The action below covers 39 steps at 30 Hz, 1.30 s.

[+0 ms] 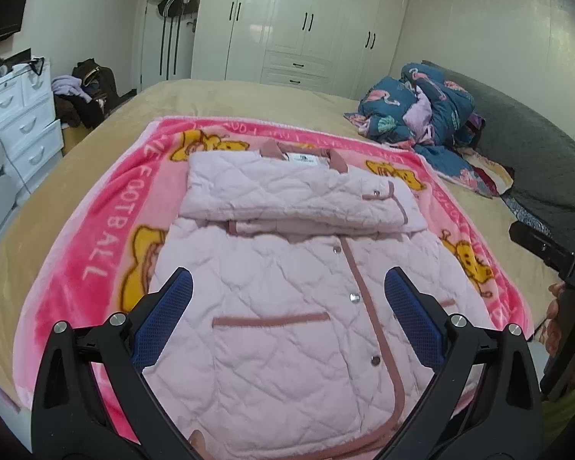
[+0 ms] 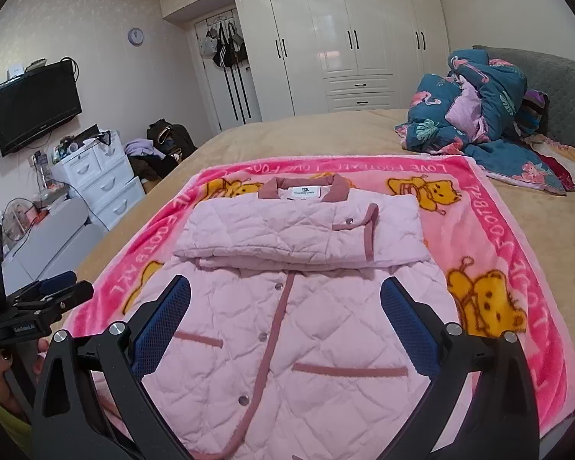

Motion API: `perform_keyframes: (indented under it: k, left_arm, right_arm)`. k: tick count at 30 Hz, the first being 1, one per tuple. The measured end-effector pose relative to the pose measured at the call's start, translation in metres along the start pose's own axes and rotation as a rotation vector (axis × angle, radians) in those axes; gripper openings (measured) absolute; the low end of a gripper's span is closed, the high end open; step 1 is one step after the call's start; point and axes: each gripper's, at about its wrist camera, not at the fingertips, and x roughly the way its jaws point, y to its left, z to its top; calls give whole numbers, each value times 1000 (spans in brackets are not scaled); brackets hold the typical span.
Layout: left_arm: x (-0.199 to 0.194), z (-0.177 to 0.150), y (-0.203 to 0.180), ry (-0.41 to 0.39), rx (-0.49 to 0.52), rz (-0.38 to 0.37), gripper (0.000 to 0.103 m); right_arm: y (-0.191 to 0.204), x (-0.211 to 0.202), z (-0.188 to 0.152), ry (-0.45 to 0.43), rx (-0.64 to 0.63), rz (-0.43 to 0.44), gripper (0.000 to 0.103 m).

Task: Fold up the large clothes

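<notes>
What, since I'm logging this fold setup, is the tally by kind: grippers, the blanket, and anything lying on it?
Quilted pink jacket: 1, partly folded, lying on the blanket
Pink bear-print blanket: 1
Grippers: 2, left gripper and right gripper, jaws open, holding nothing
Total: 4

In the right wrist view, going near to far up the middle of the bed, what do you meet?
Open right gripper → pink quilted jacket → pink cartoon-bear blanket → tan bedspread → white glossy wardrobe.
</notes>
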Motion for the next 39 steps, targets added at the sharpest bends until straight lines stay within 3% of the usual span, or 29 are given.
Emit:
perform_keyframes:
  k: [21, 39]
  left_arm:
    - [6, -47, -10, 74, 15, 54, 94]
    - [21, -82, 9, 152, 17, 125, 94]
  right_arm:
    - [-22, -13, -52, 49, 11, -10, 99]
    - [-47, -4, -89, 125, 33, -40, 99]
